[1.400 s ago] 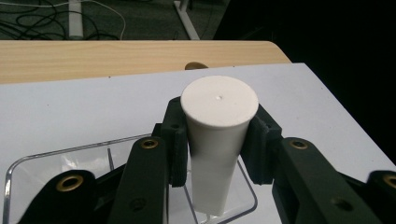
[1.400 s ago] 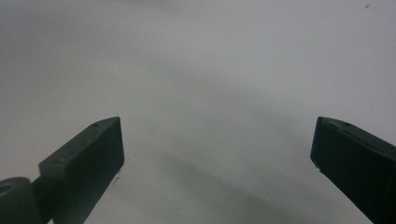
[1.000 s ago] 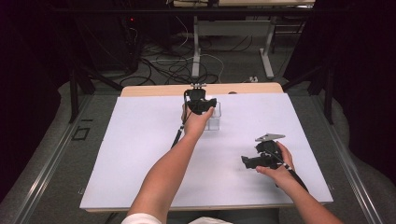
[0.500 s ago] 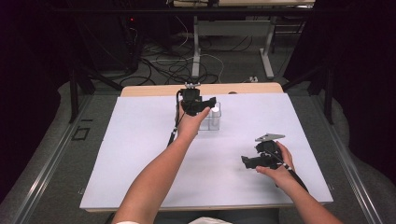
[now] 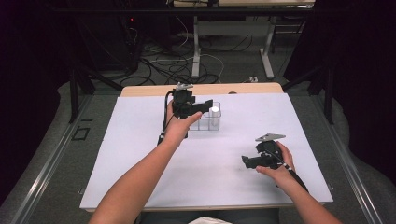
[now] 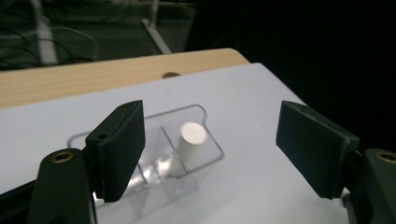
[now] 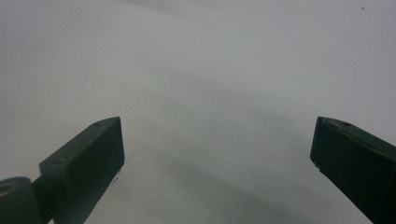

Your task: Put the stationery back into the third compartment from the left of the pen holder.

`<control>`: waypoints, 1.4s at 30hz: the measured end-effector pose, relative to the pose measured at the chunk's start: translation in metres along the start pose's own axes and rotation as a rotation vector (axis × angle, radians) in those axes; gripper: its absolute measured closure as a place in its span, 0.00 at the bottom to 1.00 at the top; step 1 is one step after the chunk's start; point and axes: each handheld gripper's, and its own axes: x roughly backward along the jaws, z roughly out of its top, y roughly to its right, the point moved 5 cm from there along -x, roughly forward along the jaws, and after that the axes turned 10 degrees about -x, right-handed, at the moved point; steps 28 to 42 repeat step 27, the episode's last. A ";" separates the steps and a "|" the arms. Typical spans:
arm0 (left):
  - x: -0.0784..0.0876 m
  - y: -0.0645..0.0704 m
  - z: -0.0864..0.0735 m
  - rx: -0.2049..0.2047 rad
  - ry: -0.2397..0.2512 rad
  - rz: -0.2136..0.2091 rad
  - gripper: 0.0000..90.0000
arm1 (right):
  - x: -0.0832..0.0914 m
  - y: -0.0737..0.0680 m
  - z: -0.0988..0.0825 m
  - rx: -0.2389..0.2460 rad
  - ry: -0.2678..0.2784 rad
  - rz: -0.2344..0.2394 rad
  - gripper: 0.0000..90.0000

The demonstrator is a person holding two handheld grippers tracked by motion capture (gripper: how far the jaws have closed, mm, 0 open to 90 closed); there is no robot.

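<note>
My left gripper (image 5: 205, 106) hangs above the far middle of the white table cover (image 5: 140, 163), and its jaws have just been opening: they now stand wide apart with nothing pressed between their pads. In the left gripper view the left gripper (image 6: 210, 154) looks down past those jaws onto a clear plastic holder (image 6: 154, 163) split into compartments by thin walls. A white cylinder (image 6: 192, 140) stands upright in the end compartment, the one lying toward my right jaw. It sits below and beyond the gap, nearer the left pad than the right, and neither pad touches it. The other compartments run under and behind the left pad, so I cannot tell what they hold.

In the high view the white cylinder (image 5: 214, 115) and the clear plastic holder (image 5: 201, 125) sit just off the tips of my jaws, on the cover's far half.

My right gripper (image 5: 247, 161) rests low over the near right part of the cover, well apart from the holder. In the right gripper view the right gripper (image 7: 217, 154) has its jaws spread wide, with bare white cover between and beyond them.
</note>
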 end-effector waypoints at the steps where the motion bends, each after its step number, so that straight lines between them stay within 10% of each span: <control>1: 0.004 0.000 -0.001 -0.005 -0.006 -0.005 0.26 | 0.000 0.000 0.000 0.000 -0.002 0.004 0.03; 14: 0.046 0.000 -0.024 -0.123 0.016 -0.015 0.02 | -0.001 -0.002 -0.001 0.007 0.000 -0.004 0.03; 27: 0.079 -0.021 -0.075 -0.082 0.019 0.046 0.00 | -0.001 -0.001 0.000 0.007 0.010 -0.014 0.03; 42: 0.079 -0.021 -0.075 -0.082 0.019 0.046 0.00 | -0.001 -0.001 0.000 0.007 0.010 -0.014 0.03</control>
